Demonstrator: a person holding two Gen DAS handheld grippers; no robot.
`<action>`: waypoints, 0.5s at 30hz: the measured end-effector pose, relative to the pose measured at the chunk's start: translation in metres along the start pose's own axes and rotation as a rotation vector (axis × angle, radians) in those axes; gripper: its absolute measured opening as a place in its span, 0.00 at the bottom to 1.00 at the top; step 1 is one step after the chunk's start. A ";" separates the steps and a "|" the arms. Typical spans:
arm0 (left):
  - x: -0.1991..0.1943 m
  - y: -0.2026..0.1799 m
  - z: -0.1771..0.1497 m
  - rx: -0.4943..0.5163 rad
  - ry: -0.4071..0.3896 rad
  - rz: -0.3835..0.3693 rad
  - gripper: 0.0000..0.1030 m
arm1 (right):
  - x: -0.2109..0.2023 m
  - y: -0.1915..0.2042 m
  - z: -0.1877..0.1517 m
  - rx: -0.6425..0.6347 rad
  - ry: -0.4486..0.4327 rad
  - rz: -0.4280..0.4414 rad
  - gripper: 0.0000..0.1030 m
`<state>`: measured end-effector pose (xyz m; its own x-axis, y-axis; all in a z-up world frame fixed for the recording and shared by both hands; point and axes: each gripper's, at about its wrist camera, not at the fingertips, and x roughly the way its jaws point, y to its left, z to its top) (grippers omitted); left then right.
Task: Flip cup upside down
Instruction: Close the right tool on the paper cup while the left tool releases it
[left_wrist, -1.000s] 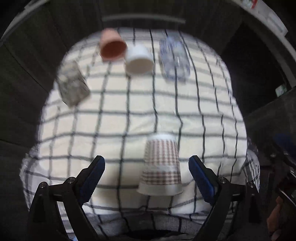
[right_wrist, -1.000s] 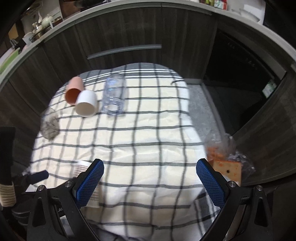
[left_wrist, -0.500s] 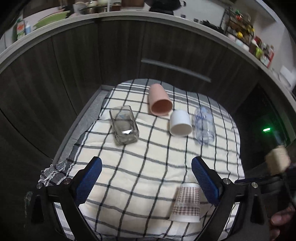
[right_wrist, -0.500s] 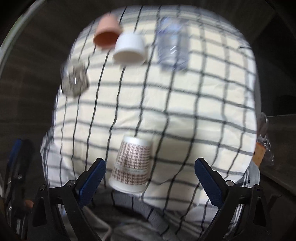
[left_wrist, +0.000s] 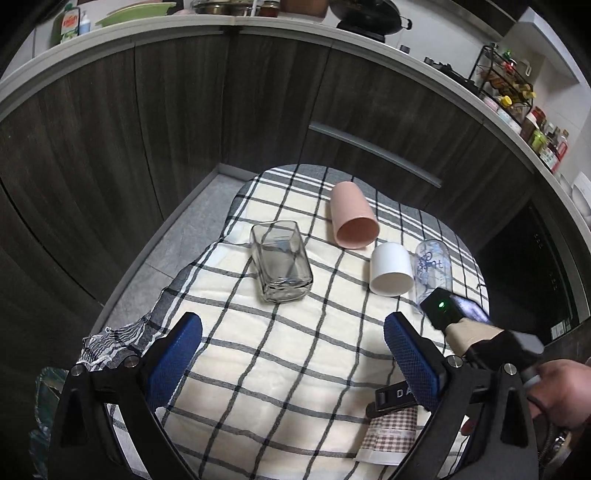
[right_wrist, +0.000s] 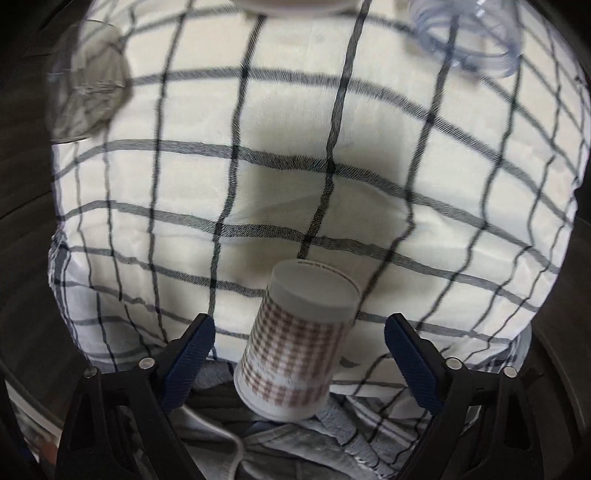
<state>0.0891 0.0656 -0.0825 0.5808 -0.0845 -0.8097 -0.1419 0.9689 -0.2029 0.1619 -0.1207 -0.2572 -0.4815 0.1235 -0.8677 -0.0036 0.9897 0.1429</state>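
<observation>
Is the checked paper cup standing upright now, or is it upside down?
Upside down. In the right wrist view the checked paper cup shows its closed flat base on top and its wider rim down on the cloth.

Each tool is built of black plastic arms studded with silver screws and tipped with blue textured pads: the left tool (left_wrist: 291, 343) and the right tool (right_wrist: 299, 347). Bare skin is seen on the right hand (left_wrist: 557, 391), beside beige tape.

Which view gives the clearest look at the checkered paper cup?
The right wrist view: the checkered paper cup stands upside down, whole, between the open right tool. The left wrist view shows only its lower part, partly hidden behind the left tool's finger.
</observation>
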 end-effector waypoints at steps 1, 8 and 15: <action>0.003 0.002 0.000 -0.007 0.006 -0.001 0.97 | 0.007 0.001 0.002 0.001 0.020 0.001 0.86; 0.010 0.003 -0.001 -0.009 0.026 -0.004 0.97 | 0.031 0.000 0.005 0.013 0.074 -0.013 0.64; 0.008 0.004 -0.001 -0.008 0.017 0.000 0.97 | 0.030 -0.003 -0.007 0.010 0.034 -0.009 0.59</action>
<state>0.0926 0.0685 -0.0899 0.5669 -0.0891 -0.8190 -0.1481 0.9669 -0.2076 0.1414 -0.1202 -0.2803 -0.5112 0.1126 -0.8520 0.0007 0.9914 0.1306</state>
